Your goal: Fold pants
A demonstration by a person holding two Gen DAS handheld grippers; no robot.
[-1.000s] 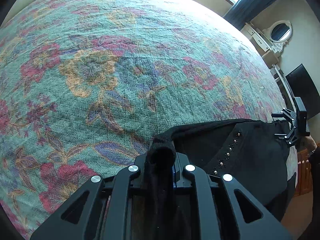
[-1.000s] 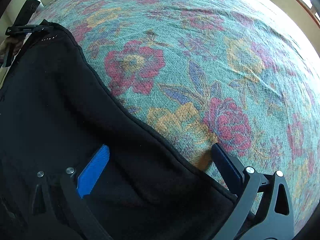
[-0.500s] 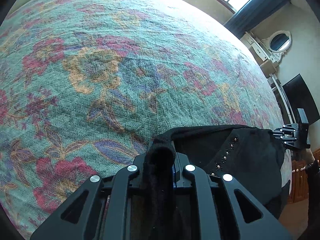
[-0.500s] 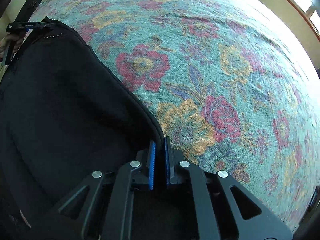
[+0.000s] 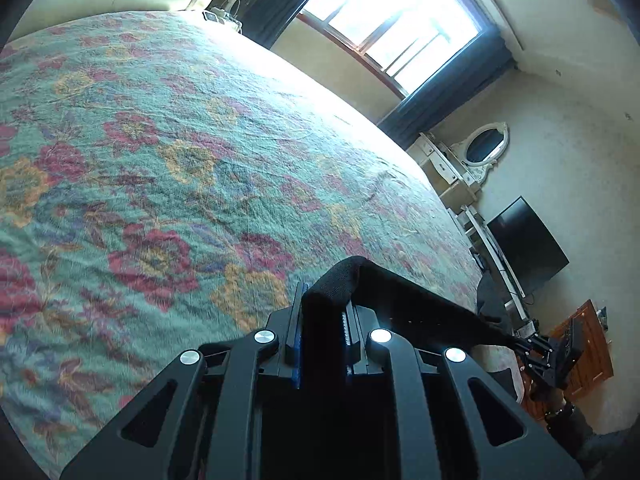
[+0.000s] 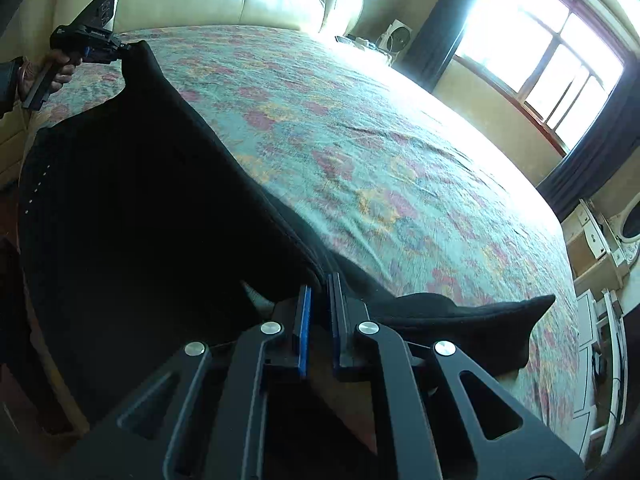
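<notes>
Your right gripper has clamped pants edge; left gripper grips far corner. Both raised since: pants lifted, stretched above bedspread. Judgement: ready for laying flat.

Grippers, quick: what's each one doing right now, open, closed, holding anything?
Left gripper: closed on a bunched edge of the black pants.
Right gripper: closed on another edge of the pants.
</notes>
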